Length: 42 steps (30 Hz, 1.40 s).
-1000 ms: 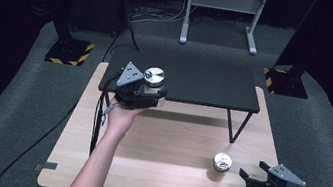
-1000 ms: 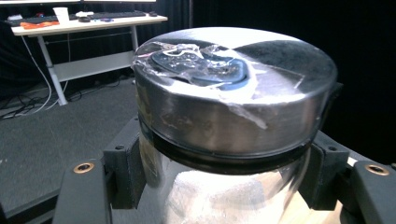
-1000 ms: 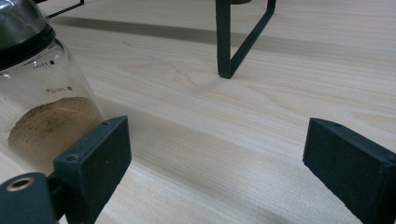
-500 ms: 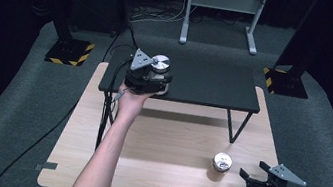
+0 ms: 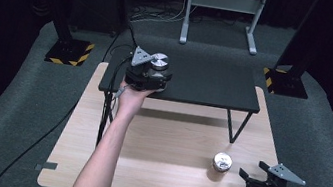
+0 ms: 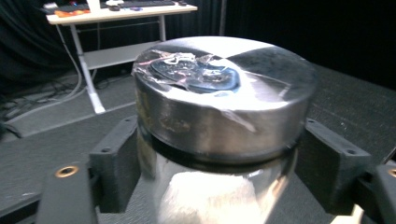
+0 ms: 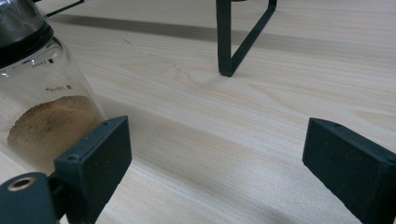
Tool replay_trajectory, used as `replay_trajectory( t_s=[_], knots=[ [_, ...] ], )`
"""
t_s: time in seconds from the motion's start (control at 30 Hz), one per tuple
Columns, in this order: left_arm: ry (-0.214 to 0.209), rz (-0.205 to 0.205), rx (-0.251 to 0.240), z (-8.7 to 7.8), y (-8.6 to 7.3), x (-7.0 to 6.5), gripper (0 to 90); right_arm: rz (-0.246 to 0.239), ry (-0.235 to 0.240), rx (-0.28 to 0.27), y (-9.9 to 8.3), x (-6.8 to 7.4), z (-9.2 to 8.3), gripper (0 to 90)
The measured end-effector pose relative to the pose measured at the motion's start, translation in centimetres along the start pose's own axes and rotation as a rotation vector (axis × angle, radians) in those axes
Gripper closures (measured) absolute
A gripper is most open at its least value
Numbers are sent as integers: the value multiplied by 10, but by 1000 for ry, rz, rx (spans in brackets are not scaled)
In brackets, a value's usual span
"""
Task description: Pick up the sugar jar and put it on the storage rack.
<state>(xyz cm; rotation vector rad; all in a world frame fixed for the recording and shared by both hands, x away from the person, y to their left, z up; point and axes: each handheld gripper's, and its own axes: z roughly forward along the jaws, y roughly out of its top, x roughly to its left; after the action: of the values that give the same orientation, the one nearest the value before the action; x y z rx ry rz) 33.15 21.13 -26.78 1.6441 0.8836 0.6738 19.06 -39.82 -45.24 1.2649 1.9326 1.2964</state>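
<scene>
Upper centre, our left gripper (image 5: 156,74) clamps a metal-lidded jar (image 5: 160,62) over the black shelf (image 5: 206,82); lower right, our right gripper (image 5: 254,174) gapes empty beside a second jar (image 5: 222,161).

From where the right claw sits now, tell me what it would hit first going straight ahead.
Probably nothing soon: between the open right claw is bare wooden table. The glass jar sits just off to one side; farther on stands the black shelf's leg, though depth is unclear.
</scene>
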Motion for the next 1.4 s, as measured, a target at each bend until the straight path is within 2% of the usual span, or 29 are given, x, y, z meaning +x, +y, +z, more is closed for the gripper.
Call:
replay_trajectory(
  t_s=[0.1,0.2,0.37,0.47,0.7,0.9,0.97,1.17,1.3,1.33,1.4],
  knots=[
    [-15,5,-16,-10,-4,2,192,0,0,1,0,0,0,70],
    [-11,34,12,-19,-6,1,166,-1,0,2,0,1,0,70],
    [-43,25,19,-31,-13,6,139,-1,2,4,0,1,0,74],
    [-57,36,34,-42,-21,8,127,-4,2,5,1,1,0,74],
    [-82,26,2,-70,-53,12,121,-2,-3,1,0,2,0,73],
    [-69,73,3,-90,-84,5,120,-2,-3,4,0,2,0,73],
    [-75,71,7,-94,-93,5,120,-5,-3,9,1,2,0,73],
    [-55,115,39,-106,-127,0,116,-3,-2,7,1,2,0,73],
    [-86,78,45,-111,-157,6,111,-5,-2,8,1,2,0,73],
    [-96,82,42,-112,-164,8,111,-6,-2,8,1,2,0,74],
    [-78,104,52,-113,-175,3,101,-6,-2,10,1,3,0,74]
  ],
)
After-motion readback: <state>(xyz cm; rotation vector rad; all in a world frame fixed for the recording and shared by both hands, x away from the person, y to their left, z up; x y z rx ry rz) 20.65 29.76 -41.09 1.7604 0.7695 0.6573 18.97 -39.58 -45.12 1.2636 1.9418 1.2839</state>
